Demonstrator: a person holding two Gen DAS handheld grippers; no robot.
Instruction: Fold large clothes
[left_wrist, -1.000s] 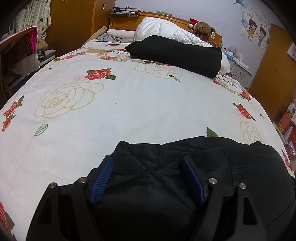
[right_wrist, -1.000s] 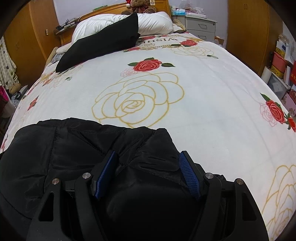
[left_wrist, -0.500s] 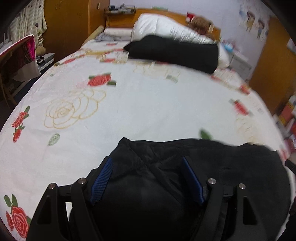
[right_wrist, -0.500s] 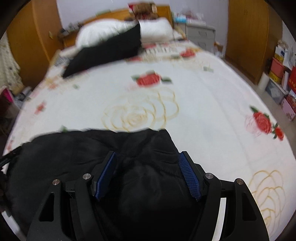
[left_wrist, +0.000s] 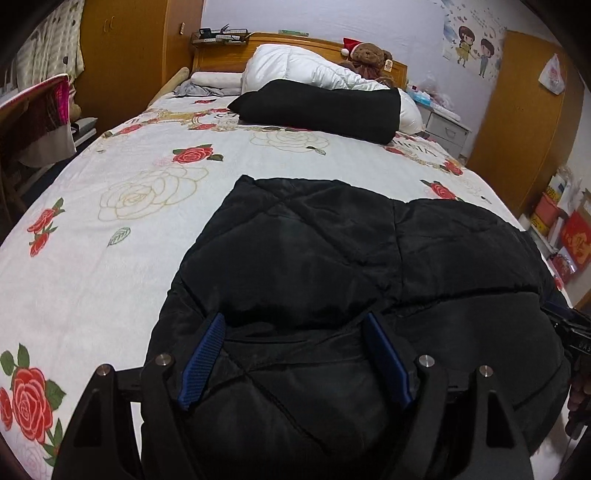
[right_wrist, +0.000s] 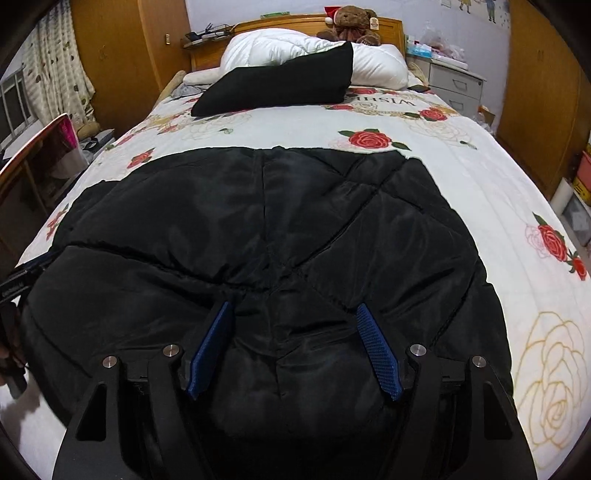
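A bedroom, wooden wardrobes on both sides, and a bed (left_wrist: 122, 236) under a white blanket printed with red and gold roses takes up nearly the whole floor. Far left there's a curtain (right_wrist: 55, 74) by the window and a chair (left_wrist: 33, 110) draped with cloth. Up at the headboard sit a white duvet (left_wrist: 295, 66) bundled in a heap, a black folded cloth (left_wrist: 325, 107) lying across the front of it, and a brown teddy bear (left_wrist: 369, 55) in a red hat perched behind. To the right, a grey nightstand (right_wrist: 456, 83) and stacked boxes along the wall.

Now the action: a black quilted jacket (left_wrist: 332, 251) lies spread across the near half of the bed, its far edge reaching toward the middle roses. The left gripper (left_wrist: 295, 325) has puffy jacket fabric bulging up between its blue pads (left_wrist: 203, 365), jaws set wide and apparently clamped around a thick fold at the garment's near edge. Over on the right, the right gripper (right_wrist: 293, 317) shows the same picture: blue pads (right_wrist: 378, 358) wide apart, a fat bunch of jacket (right_wrist: 258, 221) filling the space between them, seemingly grasped. Each gripper's body peeks in at the edge of the other's view, level with it along the jacket's near hem.
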